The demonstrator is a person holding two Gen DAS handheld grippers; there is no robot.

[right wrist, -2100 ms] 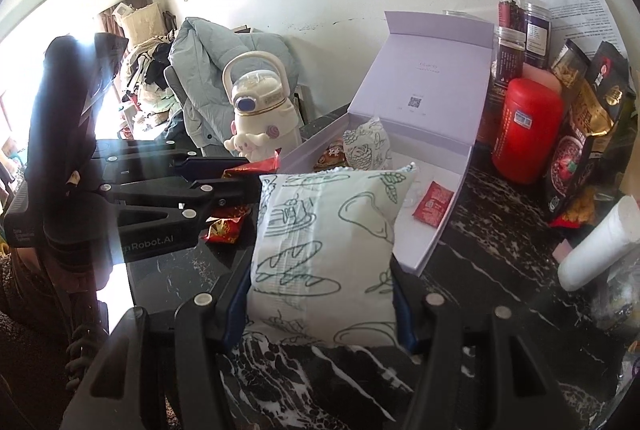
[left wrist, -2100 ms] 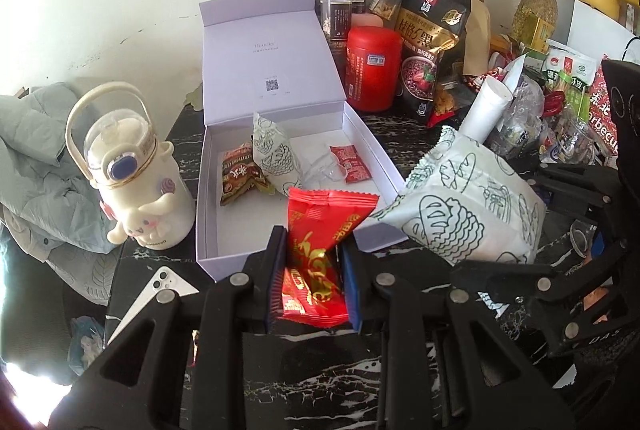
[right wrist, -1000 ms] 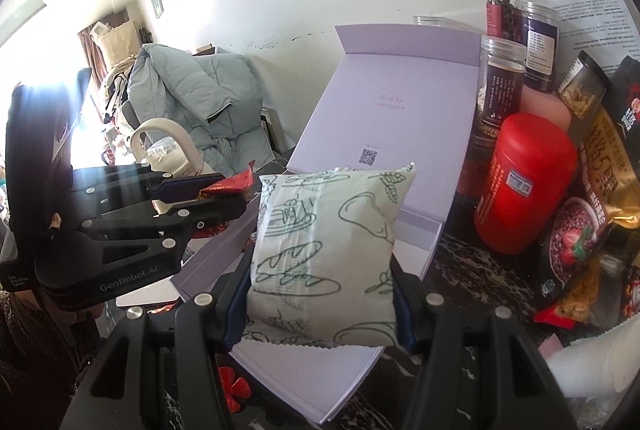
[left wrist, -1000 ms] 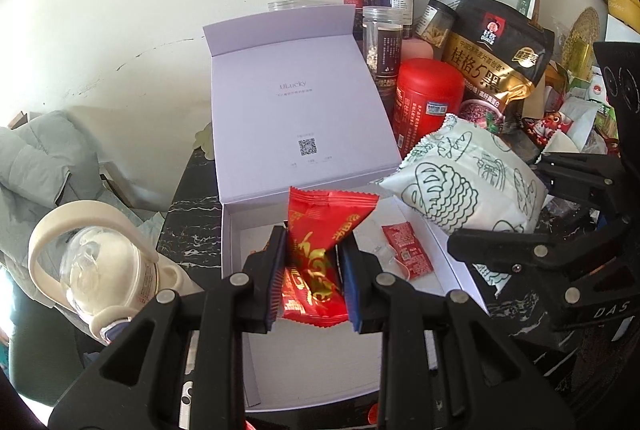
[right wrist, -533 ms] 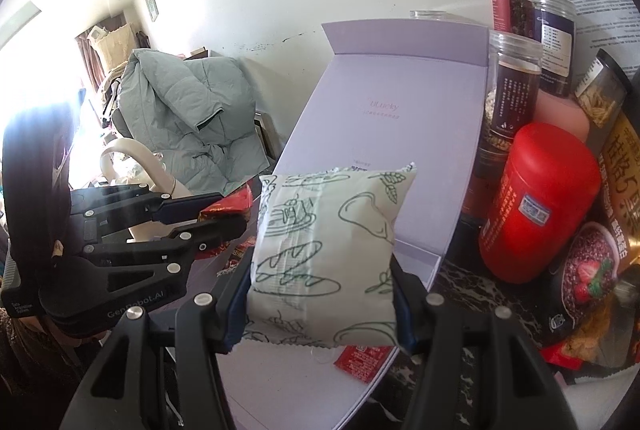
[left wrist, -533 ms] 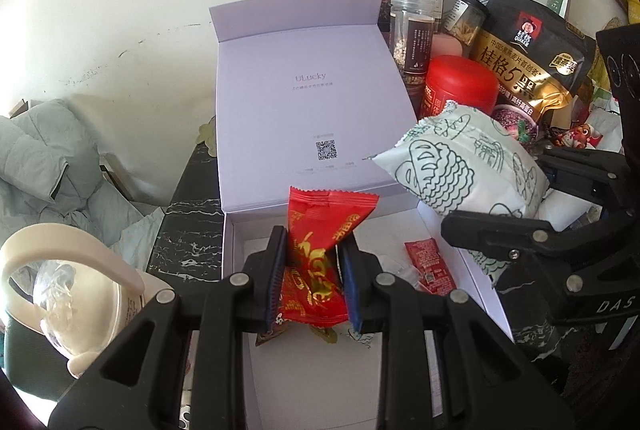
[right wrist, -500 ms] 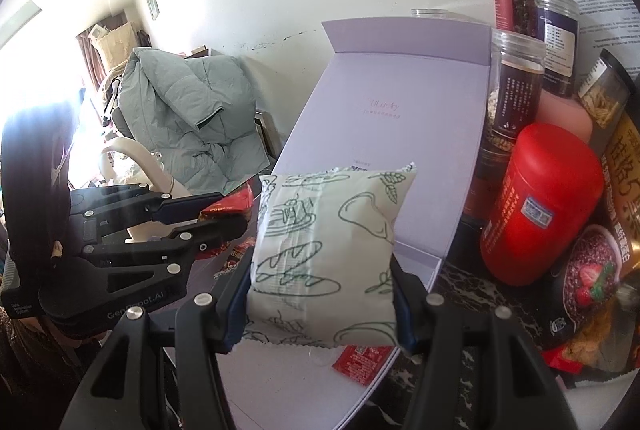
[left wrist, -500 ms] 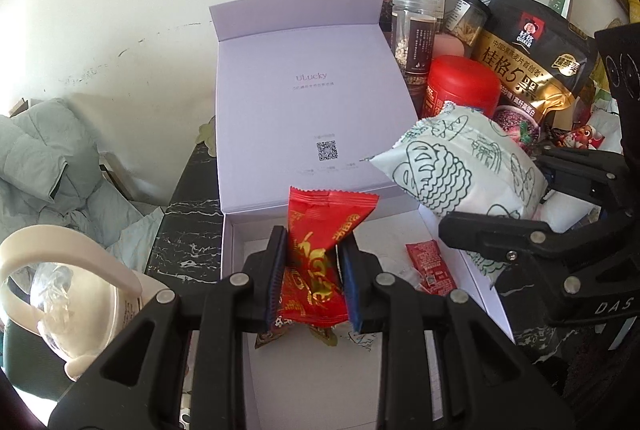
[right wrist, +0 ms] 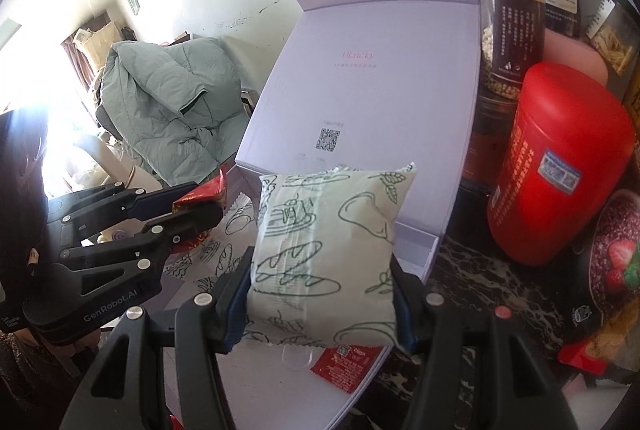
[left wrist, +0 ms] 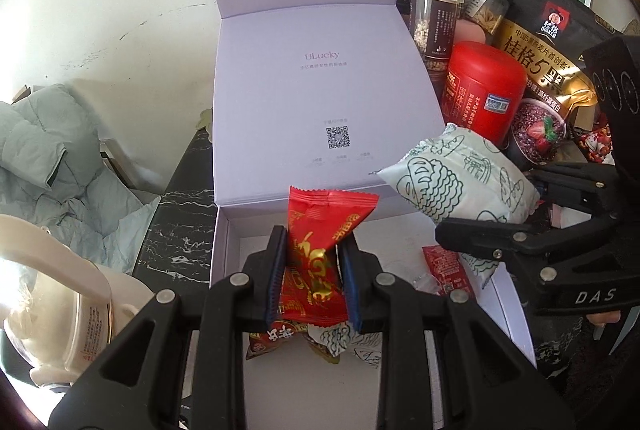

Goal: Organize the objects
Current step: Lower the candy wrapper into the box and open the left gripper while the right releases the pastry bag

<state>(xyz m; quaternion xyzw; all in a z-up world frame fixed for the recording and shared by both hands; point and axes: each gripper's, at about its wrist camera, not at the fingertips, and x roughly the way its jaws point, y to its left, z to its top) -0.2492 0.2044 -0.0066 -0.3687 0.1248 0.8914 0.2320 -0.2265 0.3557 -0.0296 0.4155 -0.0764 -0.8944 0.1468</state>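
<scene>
While the left gripper [left wrist: 313, 272] pinches a red candy packet [left wrist: 318, 250] upright, long axis vertical, over the open lavender box [left wrist: 320, 94] marked "ULucky", the right gripper [right wrist: 322, 294] clamps a pale green bread-print pouch [right wrist: 326, 250] above the box's right side; a red canister [left wrist: 484, 92] and Quaker bag [left wrist: 548, 46] stand beside.

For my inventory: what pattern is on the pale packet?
Green line drawings of bread on the pale packet; right wrist view.

One lavender box [left wrist: 320, 102], four clear jars [left wrist: 434, 18].
</scene>
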